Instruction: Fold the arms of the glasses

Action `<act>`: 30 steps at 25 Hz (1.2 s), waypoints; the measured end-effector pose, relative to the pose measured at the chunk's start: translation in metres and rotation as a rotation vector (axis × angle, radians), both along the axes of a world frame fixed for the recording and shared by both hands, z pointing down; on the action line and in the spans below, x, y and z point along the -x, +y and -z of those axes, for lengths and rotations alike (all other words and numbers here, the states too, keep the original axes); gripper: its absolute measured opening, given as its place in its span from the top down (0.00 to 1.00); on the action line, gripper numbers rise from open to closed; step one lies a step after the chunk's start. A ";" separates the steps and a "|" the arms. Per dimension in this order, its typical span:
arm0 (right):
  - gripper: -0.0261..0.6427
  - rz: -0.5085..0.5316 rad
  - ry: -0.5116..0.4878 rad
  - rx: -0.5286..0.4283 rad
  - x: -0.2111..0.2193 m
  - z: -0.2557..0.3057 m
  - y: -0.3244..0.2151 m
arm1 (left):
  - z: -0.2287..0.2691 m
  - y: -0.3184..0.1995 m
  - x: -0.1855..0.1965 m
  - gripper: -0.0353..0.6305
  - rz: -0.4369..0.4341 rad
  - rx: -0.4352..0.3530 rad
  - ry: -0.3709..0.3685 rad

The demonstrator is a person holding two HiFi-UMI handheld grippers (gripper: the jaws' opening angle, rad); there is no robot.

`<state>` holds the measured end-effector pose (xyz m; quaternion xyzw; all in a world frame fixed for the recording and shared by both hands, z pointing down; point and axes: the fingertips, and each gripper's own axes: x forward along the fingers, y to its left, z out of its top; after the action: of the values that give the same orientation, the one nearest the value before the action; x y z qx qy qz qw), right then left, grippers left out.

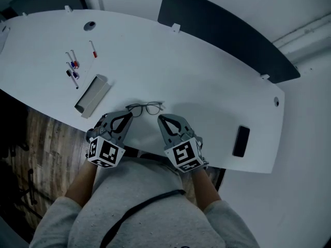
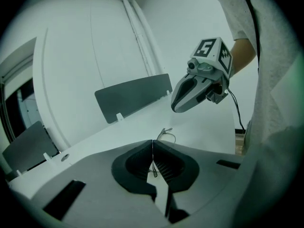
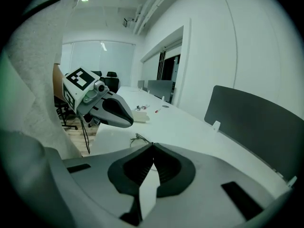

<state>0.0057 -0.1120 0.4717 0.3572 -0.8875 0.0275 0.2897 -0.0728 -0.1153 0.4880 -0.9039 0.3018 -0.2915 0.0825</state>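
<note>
Just inside the near edge of the surface (image 1: 207,87), the glasses (image 1: 145,108) lie just ahead of the left tongs (image 1: 128,114) and right tongs (image 1: 161,118), both closed on nothing above that edge, and the thin frame looks light and fragile, best pinched gently near an arm's tip.

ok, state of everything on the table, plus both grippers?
left gripper: shut, nothing clamped.
right gripper: shut, nothing clamped.
glasses: lying on the table just beyond both gripper tips, ungripped; can't tell whether the arms are folded.
phone: flat near the table edge, screen dark.
markers: lying loose.
grey tray: flat beside the markers.
</note>
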 end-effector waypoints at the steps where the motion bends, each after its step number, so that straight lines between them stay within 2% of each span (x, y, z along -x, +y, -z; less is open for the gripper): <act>1: 0.93 0.002 -0.005 -0.004 0.000 0.002 0.004 | 0.002 0.003 0.001 0.92 0.016 -0.003 0.005; 5: 0.93 -0.007 -0.041 -0.031 -0.003 0.011 0.021 | 0.010 0.021 0.002 0.92 0.076 0.000 0.035; 13: 0.93 0.012 -0.105 -0.021 -0.008 0.018 0.069 | 0.019 0.060 0.001 0.92 0.188 0.018 0.113; 18: 0.93 0.029 -0.145 0.000 -0.010 0.016 0.103 | 0.020 0.091 -0.010 0.92 0.183 -0.003 0.063; 25: 0.93 0.019 -0.221 0.038 -0.012 0.013 0.134 | 0.027 0.125 -0.020 0.92 0.190 0.028 0.124; 30: 0.93 0.005 -0.265 0.009 -0.008 0.025 0.144 | 0.026 0.134 -0.016 0.92 0.179 0.037 0.120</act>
<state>0.0138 0.0322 0.4472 0.3467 -0.9188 0.0777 0.1717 -0.0571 0.0191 0.4616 -0.8906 0.3803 -0.2486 0.0213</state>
